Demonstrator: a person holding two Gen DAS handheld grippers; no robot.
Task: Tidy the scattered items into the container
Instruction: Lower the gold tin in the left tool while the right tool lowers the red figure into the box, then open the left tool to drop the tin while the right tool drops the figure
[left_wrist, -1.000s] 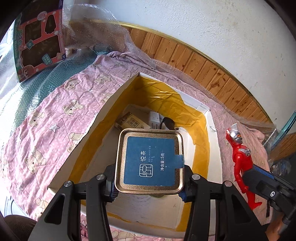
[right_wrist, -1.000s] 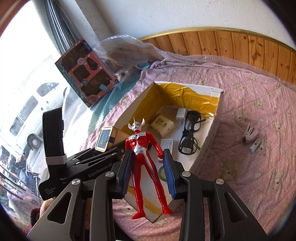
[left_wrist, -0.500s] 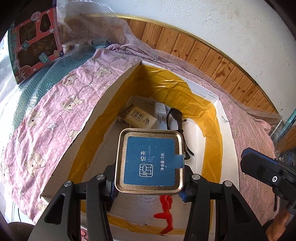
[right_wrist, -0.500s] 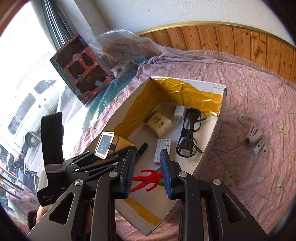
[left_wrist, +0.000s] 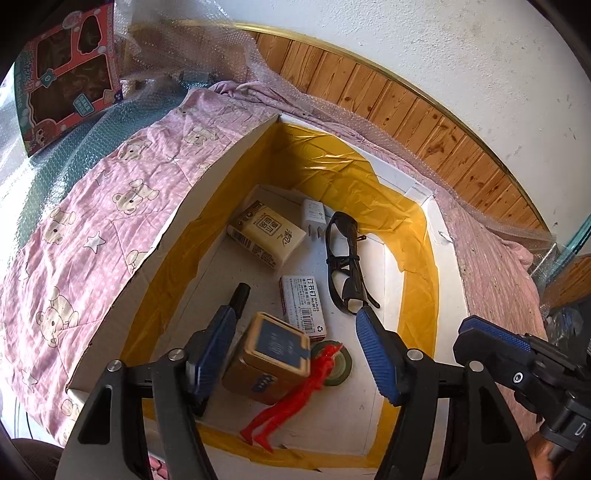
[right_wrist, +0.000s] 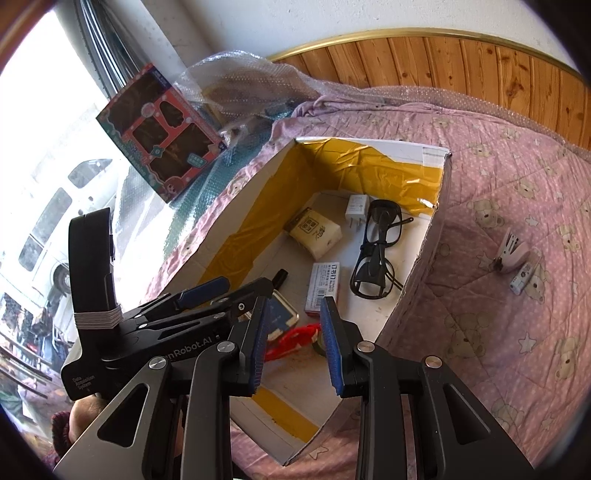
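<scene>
A cardboard box (left_wrist: 221, 158) lined with yellow tape sits on the pink bear quilt (left_wrist: 92, 229). A gold tin with a blue label (left_wrist: 269, 354) lies tilted on the box floor, and a red toy figure (left_wrist: 291, 402) lies against it. My left gripper (left_wrist: 295, 321) hangs open just above the tin, holding nothing. In the right wrist view, my right gripper (right_wrist: 295, 314) is open over the box's near end (right_wrist: 432, 151). The tin (right_wrist: 282, 317) and red figure (right_wrist: 295, 338) show between its fingers. A pink stapler (right_wrist: 511, 251) and a small white item (right_wrist: 522, 278) lie on the quilt outside the box.
Also in the box: a tissue pack (left_wrist: 267, 234), a white charger (left_wrist: 314, 218), black glasses (left_wrist: 345, 266), a staples box (left_wrist: 304, 308), a black marker (left_wrist: 240, 295) and a tape roll (left_wrist: 334, 363). A toy package (right_wrist: 162, 136) and bubble wrap stand behind it, below a wood-panelled wall (right_wrist: 443, 59).
My left gripper has opened and let the tin drop into the box. My right gripper released the red figure, which now lies on the box floor, and its jaws have spread wider.
</scene>
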